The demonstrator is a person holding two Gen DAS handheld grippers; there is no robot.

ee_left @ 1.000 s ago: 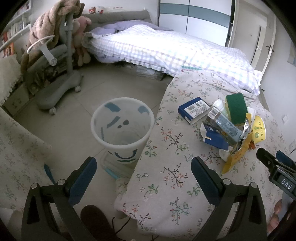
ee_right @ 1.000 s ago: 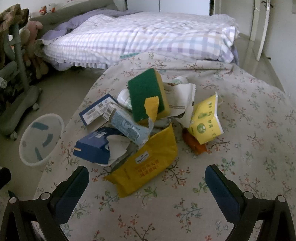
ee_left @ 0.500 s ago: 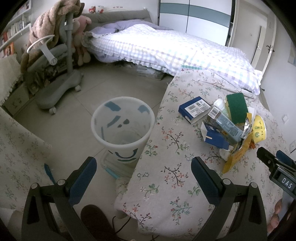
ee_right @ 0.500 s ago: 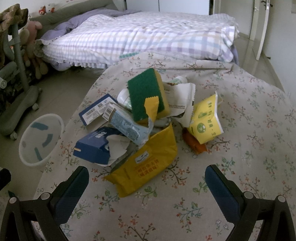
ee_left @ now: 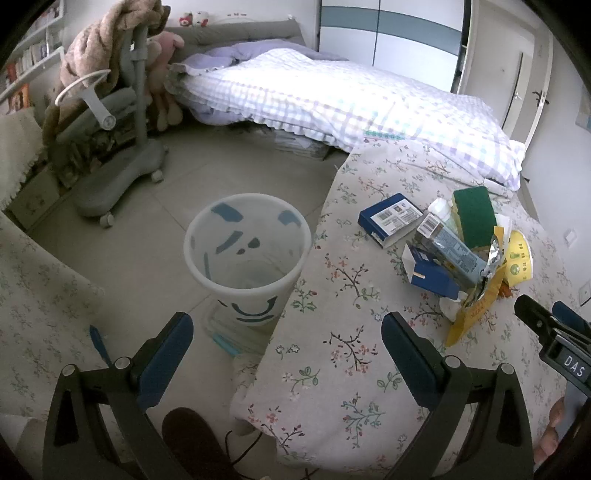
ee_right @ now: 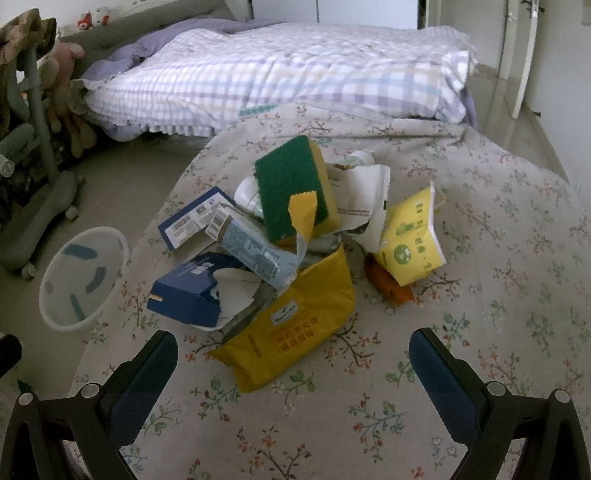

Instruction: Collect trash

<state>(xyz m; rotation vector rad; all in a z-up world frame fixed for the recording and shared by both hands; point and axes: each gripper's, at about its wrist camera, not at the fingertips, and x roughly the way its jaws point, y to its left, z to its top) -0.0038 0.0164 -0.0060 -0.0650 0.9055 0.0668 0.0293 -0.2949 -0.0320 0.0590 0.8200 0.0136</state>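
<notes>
Bare tablecloth (ee_right: pixel 480 295) before trash pile (ee_right: pixel 295 236)

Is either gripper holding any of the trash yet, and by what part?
No. The left gripper and right gripper are both open and empty; the trash pile lies untouched.

You're in a bedroom with a pale tiled floor (ee_left: pixel 177 206). A bed (ee_left: pixel 332 96) under a checked lilac quilt fills the far side, a white-and-teal wardrobe (ee_left: pixel 388 33) behind it. A grey wheeled chair (ee_left: pixel 110 155) draped with a brown blanket stands left, beside what may be bookshelves (ee_left: pixel 26 62). Daylight looks soft.
</notes>
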